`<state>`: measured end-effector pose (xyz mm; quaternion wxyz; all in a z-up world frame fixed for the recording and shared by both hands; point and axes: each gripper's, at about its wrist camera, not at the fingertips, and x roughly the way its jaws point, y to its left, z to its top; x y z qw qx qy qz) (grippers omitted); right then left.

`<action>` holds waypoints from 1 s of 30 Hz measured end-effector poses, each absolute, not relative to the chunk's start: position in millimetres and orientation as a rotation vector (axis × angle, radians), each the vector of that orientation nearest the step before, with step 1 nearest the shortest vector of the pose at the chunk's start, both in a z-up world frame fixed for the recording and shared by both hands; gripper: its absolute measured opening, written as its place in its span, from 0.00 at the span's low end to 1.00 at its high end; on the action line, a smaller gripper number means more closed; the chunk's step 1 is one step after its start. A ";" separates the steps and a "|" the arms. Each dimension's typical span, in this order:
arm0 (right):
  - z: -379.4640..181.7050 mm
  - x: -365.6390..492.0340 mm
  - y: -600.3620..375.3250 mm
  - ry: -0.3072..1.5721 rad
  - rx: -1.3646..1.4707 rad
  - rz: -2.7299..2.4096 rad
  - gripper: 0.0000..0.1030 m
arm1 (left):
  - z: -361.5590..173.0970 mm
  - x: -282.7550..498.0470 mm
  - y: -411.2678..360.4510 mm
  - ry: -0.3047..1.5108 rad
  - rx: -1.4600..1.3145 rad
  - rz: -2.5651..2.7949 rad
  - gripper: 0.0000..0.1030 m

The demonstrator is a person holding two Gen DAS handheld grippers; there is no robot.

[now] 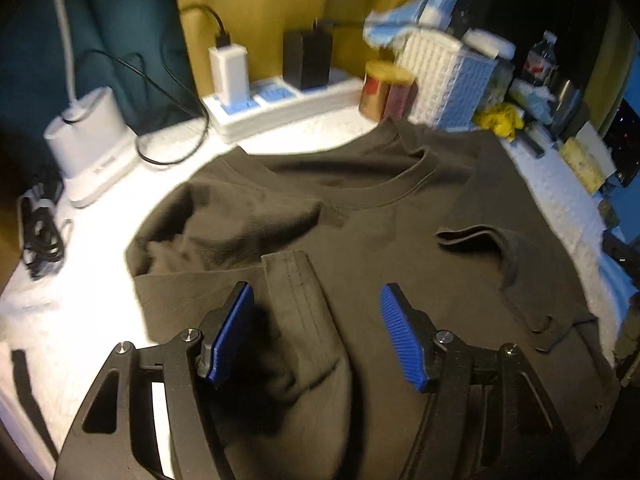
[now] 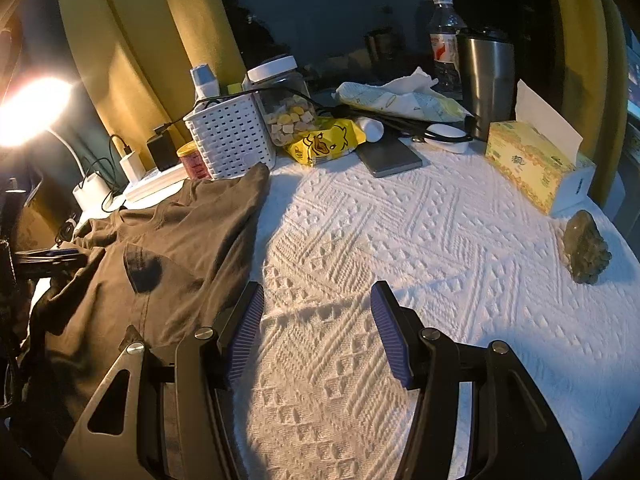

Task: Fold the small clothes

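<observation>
Dark T-shirt (image 1: 380,232) lying on the table (image 2: 400,240), left sleeve folded inward; left tool (image 1: 316,320) hovering apart above it, right tool (image 2: 316,332) apart over bare cloth — smoothing folds before proceeding advisable.

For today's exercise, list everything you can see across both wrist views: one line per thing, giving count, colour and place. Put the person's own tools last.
T-shirt: one, dark brown, spread on the cloth, sleeves folded inward.
Tablecloth: one, white, textured, covering the table.
Basket: one, white, behind the shirt.
Power strip: one, white, at the back, chargers plugged in.
Tissue box: one, yellow, far right.
Tumbler: one, dark metal, at the back.
Water bottle: one, clear, beside the tumbler.
Snack bag: one, yellow, beside the basket.
Left gripper: fingers blue, open above the shirt.
Right gripper: fingers blue, open above bare cloth.
</observation>
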<state>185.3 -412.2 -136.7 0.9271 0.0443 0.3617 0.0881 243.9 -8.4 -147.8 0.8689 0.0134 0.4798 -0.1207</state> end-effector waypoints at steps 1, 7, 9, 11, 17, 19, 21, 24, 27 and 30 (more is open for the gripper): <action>-137.1 185.0 -411.6 0.743 0.089 0.183 0.57 | -154.7 248.6 -11.4 1.021 0.050 -0.246 0.31; -138.5 184.5 -409.5 0.750 0.085 0.185 0.57 | -142.9 239.6 -41.5 0.918 0.155 -0.346 0.03; -138.6 184.3 -407.8 0.750 0.079 0.184 0.57 | -134.9 229.7 -59.1 0.867 0.221 -0.384 0.03; -137.2 184.3 -402.5 0.749 0.070 0.196 0.57 | -135.8 225.7 -69.4 0.883 0.241 -0.420 0.05; -131.0 181.2 -378.5 0.760 0.117 0.364 0.57 | -142.0 202.0 -64.3 0.961 0.205 -0.420 0.44; -130.1 178.7 -361.2 0.768 0.112 0.446 0.57 | -135.7 188.4 -49.2 0.955 0.155 -0.413 0.45; -131.9 177.3 -340.5 0.780 0.079 0.510 0.57 | -133.8 176.6 -33.5 0.943 0.145 -0.379 0.45; -140.2 181.3 -314.0 0.822 0.040 0.574 0.57 | -137.2 164.5 -10.0 0.950 0.123 -0.350 0.45; -152.4 188.7 -290.3 0.884 0.001 0.607 0.57 | -145.9 164.5 -0.8 0.967 0.088 -0.350 0.45; -166.3 198.5 -276.5 0.962 -0.023 0.602 0.57 | -154.5 163.9 4.1 1.001 0.009 -0.405 0.45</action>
